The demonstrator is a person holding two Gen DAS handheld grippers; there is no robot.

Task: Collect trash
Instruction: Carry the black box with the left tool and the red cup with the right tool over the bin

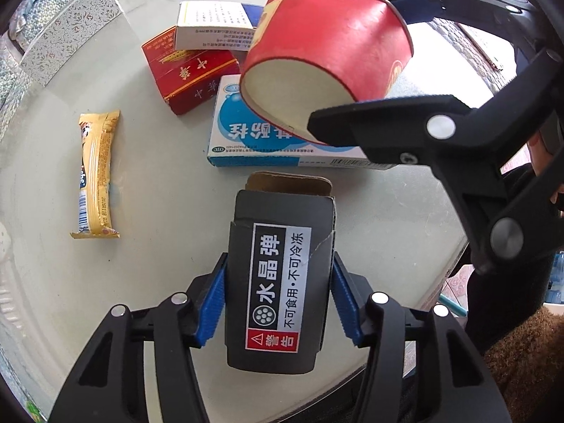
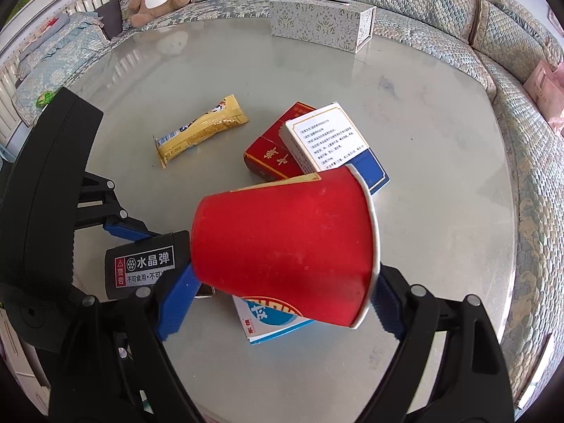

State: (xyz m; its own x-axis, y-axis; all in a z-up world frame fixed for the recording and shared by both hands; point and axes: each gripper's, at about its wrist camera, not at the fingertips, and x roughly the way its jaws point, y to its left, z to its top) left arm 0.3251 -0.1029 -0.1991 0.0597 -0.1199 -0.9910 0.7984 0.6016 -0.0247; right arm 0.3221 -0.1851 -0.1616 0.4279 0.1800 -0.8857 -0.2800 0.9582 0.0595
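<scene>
Left wrist view: black box (image 1: 278, 282) sits lower centre of frame, between the blue pads (image 1: 213, 308) of the left gripper (image 1: 278, 303).
Box axis: long side runs up-down in frame, in line w/ the fingers — pads bear on its two long flanks, open flap end points away toward frame centre.
Left grip: jaws closed onto the box, pads look in contact both sides; seems clamped, tho whether it's lifted off the table (image 1: 158, 253) I can't tell.
Right gripper: (image 2: 282, 303) holds red paper cup (image 2: 285, 250) on its side, centre of right wrist frame; pads press its base end and its rim end — wide grip, cup is off the table.
Cup vs box: cup hangs upper right of the left wrist frame, above the blue-white box (image 1: 282, 148); black box is just beside it, lower left in right wrist view.
Rest of trash: yellow wrapper (image 1: 97, 176) left of frame, well apart; red pack (image 1: 187, 81) and white box (image 1: 211, 28) stacked upper centre.
Nearer hand: left is nearer the wrapper, right nearer the stacked boxes — judged only.
Next move turns on: both hands full, so prob. unload first; no bin in view.
</scene>
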